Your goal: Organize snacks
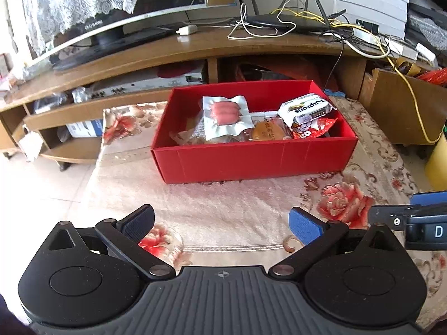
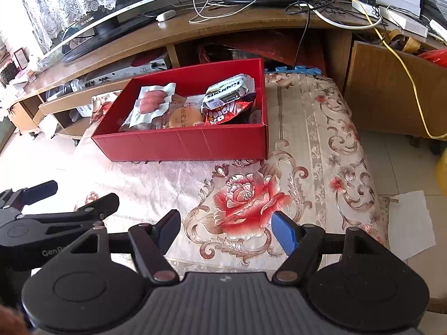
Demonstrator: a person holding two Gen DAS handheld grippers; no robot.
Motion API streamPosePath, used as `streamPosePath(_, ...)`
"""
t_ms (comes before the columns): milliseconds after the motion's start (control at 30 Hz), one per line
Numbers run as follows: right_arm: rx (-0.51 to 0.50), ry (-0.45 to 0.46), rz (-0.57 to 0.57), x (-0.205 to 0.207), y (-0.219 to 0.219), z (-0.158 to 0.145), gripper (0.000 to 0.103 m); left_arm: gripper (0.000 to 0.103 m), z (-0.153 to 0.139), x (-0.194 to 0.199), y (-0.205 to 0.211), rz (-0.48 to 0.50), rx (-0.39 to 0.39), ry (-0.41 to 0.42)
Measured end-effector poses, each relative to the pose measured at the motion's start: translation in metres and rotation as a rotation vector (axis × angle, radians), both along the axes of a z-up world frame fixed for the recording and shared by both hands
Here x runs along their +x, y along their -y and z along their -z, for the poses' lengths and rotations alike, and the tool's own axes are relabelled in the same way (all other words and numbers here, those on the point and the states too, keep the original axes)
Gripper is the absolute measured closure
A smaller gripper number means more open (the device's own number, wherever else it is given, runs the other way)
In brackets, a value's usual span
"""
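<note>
A red box (image 1: 251, 159) (image 2: 181, 143) stands on a floral cloth. Inside lie a clear sausage pack (image 1: 225, 114) (image 2: 152, 102), a round bun in wrapper (image 1: 266, 132) (image 2: 183, 117), a white Kaprons pack (image 1: 306, 110) (image 2: 229, 90) and a red snack bag (image 1: 310, 129) (image 2: 226, 113). My left gripper (image 1: 222, 226) is open and empty, well in front of the box. My right gripper (image 2: 226, 233) is open and empty over the cloth, right of the left one, which shows at the left edge of the right wrist view (image 2: 42, 217).
A wooden TV stand (image 1: 195, 47) with a television (image 1: 125, 8), router and tangled cables (image 1: 293, 22) runs behind the box. A floral cloth (image 2: 251, 203) covers the low table. White paper (image 2: 410, 223) lies on the floor at right. A yellow object (image 1: 437, 164) stands at far right.
</note>
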State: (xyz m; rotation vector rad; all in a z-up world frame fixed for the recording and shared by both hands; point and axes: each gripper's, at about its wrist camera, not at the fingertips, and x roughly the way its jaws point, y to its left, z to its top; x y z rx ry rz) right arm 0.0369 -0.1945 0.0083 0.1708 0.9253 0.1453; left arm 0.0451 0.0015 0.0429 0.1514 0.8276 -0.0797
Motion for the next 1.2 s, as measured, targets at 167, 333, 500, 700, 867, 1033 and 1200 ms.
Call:
streamPosePath(167,-0.014,-0.012,-0.004,-0.001,-0.003,0.003,0.034,0.000,0.002,-0.003,0.001,0.005,-0.022,-0.018)
streamPosePath(333,-0.032,-0.025,-0.004,-0.003,-0.005,0.006,0.034,0.000,0.005,-0.008,0.002,0.004,-0.034,-0.035)
streamPosePath(500,-0.036,-0.033,-0.006,-0.006,-0.006,0.007,0.034,0.000,0.007,-0.012,0.001,-0.013,-0.037,-0.054)
streamPosePath(700,-0.031,-0.029,-0.006,-0.010,-0.006,0.007,0.034,0.001,0.006,-0.014,0.000,-0.023,-0.044,-0.072)
streamPosePath(867,-0.026,-0.029,-0.007,-0.011,-0.006,0.006,0.034,0.001,0.005,-0.016,0.000,-0.017,-0.036,-0.066)
streamPosePath(1033,-0.024,-0.027,-0.007,-0.012,-0.007,0.006,0.034,0.001,0.005,-0.017,-0.001,-0.015,-0.042,-0.065)
streamPosePath(1200,-0.026,-0.027,-0.007,-0.012,-0.007,0.006,0.034,0.001,0.006,-0.016,-0.001,-0.018,-0.046,-0.066)
